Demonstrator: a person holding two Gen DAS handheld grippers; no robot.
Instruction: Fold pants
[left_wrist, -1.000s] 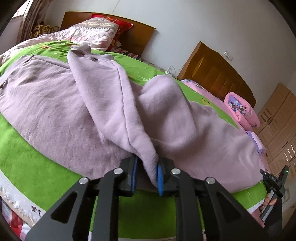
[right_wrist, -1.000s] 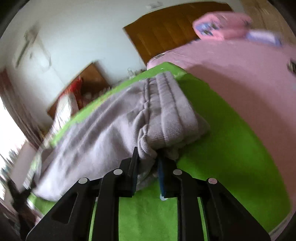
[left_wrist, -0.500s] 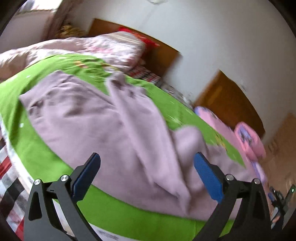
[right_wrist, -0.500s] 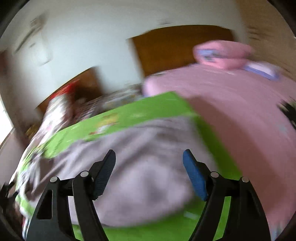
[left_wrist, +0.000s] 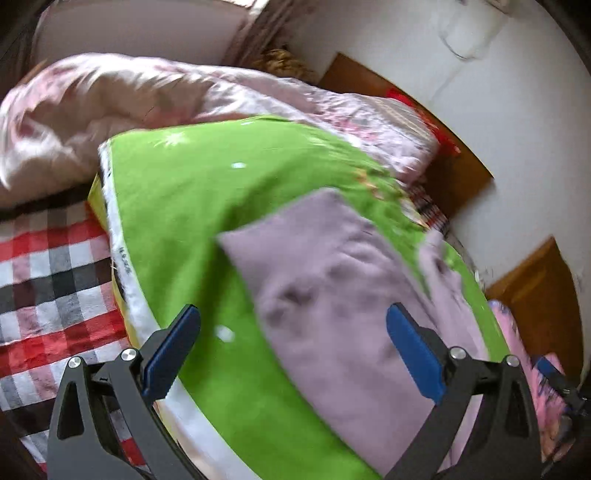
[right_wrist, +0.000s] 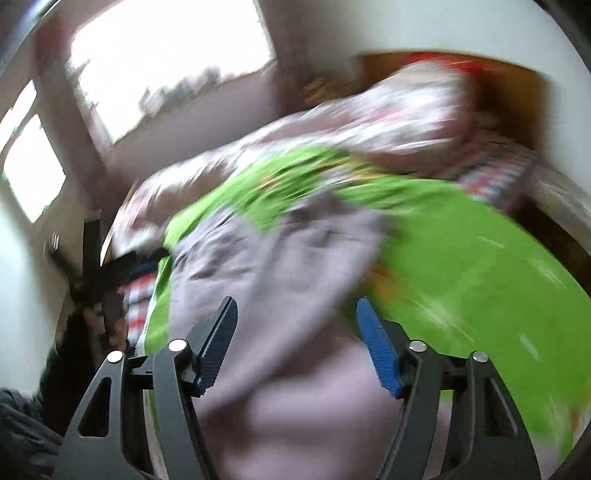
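You are holding both jaws wide, gripping nothing. The pants (left_wrist: 354, 295) are lying on the green bed cover (left_wrist: 192, 192), long axis running ahead-right of your left hand-held gripper (left_wrist: 291, 350); your right hand-held gripper (right_wrist: 295, 343) is hovering directly over the cloth, nearer.

Pants (left_wrist: 343, 295): pale lilac, soft fleecy fabric, laid flat on a green sheet. In the left wrist view a squared corner is seen pointing toward the sheet's white edge, with shallow creases marked across the surface and a loose raised fold at the far side. In the right wrist view the pants (right_wrist: 280, 280) are rendered blurred, rumpled; finer detail cannot be told.
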